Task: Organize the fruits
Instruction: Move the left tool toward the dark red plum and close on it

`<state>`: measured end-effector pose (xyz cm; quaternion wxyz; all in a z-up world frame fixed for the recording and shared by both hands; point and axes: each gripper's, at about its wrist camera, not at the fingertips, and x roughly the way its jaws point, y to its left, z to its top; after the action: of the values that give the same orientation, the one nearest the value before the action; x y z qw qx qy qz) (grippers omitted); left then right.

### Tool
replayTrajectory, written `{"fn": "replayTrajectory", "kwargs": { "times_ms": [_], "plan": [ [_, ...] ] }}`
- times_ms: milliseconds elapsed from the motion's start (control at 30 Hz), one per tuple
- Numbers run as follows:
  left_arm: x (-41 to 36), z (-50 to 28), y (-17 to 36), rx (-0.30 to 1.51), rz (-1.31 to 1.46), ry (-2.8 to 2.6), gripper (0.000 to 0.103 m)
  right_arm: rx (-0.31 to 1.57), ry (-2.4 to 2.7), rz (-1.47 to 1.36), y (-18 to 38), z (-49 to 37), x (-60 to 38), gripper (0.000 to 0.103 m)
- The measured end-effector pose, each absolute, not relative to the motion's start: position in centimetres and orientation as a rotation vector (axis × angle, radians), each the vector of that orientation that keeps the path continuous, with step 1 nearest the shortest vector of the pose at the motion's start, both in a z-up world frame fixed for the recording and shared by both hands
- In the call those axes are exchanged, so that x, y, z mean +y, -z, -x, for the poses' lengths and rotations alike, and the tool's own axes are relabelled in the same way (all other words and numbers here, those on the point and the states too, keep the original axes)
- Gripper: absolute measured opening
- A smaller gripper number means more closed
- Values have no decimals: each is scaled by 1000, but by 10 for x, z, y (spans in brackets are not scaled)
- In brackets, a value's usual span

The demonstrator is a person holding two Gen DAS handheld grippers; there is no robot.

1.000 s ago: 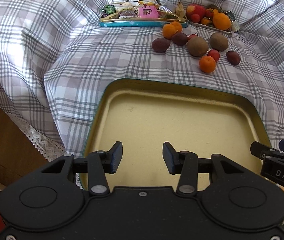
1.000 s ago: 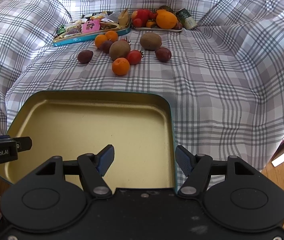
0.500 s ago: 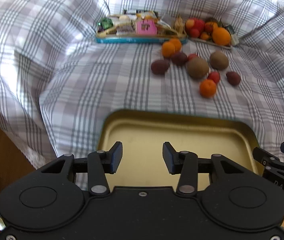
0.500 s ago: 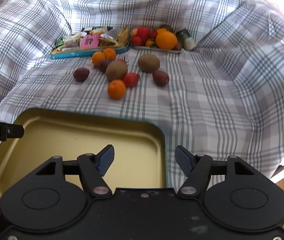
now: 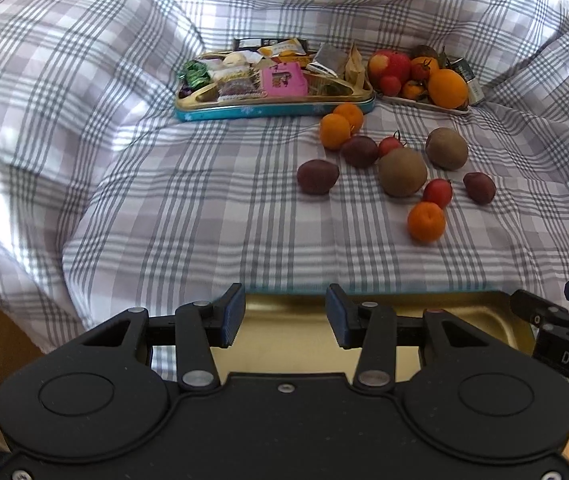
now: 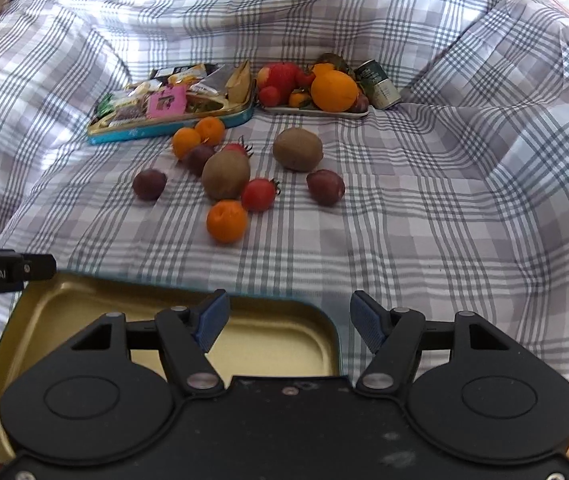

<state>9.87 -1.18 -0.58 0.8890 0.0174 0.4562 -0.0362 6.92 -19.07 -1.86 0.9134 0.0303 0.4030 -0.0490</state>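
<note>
1. Fruit is lying loose on the checked cloth (image 5: 212,208): tangerine (image 6: 227,221), tomato (image 6: 259,195), two kiwis (image 6: 225,174), dark plums (image 6: 149,184), well ahead of me.
2. I am seeing the gold tray (image 6: 84,300) just below both grippers, holding nothing.
3. I am keeping the left gripper (image 5: 284,315) and right gripper (image 6: 289,322) spread and carrying nothing.
4. I am judging the sorting barely begun; every loose fruit is waiting.
</note>
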Motion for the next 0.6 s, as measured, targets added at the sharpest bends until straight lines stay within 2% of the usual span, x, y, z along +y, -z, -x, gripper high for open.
{"fn": "replayTrajectory", "kwargs": {
  "times_ms": [300,433,600],
  "plan": [
    [-15,-143,11,958,1,105,52,827,137,-128,23,-109,-205,68],
    [-17,-161,16,966,13,137,47,850,126,-140,27,-128,-208,66],
    [-20,-182,24,977,28,154,47,837,121,-113,31,-151,-208,66]
  ]
}}
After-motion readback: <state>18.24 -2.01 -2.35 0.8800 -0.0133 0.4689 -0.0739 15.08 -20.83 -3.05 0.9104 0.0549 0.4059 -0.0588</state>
